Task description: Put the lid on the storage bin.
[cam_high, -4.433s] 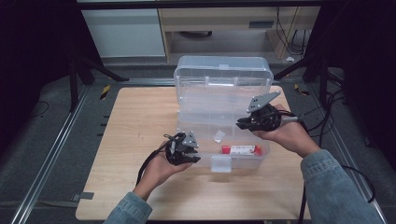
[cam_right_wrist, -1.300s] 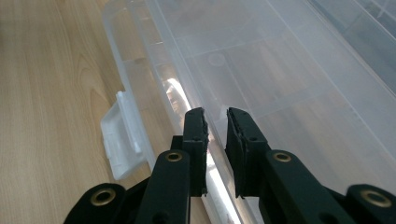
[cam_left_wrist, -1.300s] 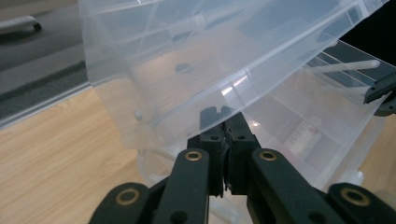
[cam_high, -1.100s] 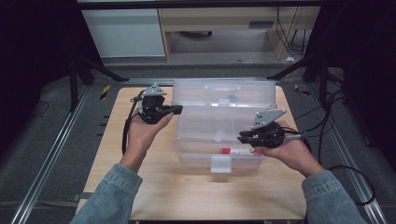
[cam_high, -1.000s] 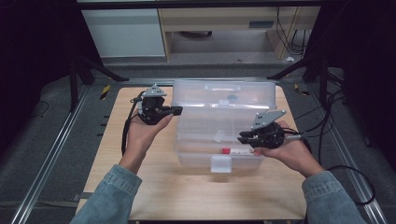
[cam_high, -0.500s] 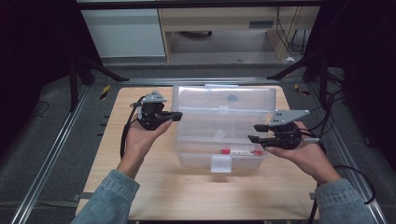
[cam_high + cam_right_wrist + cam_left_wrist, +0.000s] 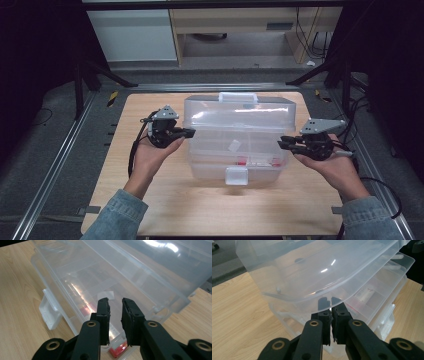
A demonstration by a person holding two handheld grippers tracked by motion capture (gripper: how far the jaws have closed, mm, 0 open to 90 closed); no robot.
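While the lid [image 7: 239, 114] hangs half-lowered mid-frame over the clear box [image 7: 235, 165], pinching its left edge with the closed left gripper [image 7: 329, 305] and backing the just-narrowed, empty right gripper [image 7: 283, 142] rightward.

We note denim sleeves on both forearms. Left gripper [image 7: 189, 132] and right gripper [image 7: 283, 142]: black bodies, brass-ringed pivot screws, grey three-cornered top plates, trailing black cables.

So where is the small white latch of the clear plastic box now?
In the high view, the small white latch hangs at the middle of the clear plastic box's front wall, on the side nearest the person, above the wooden table.
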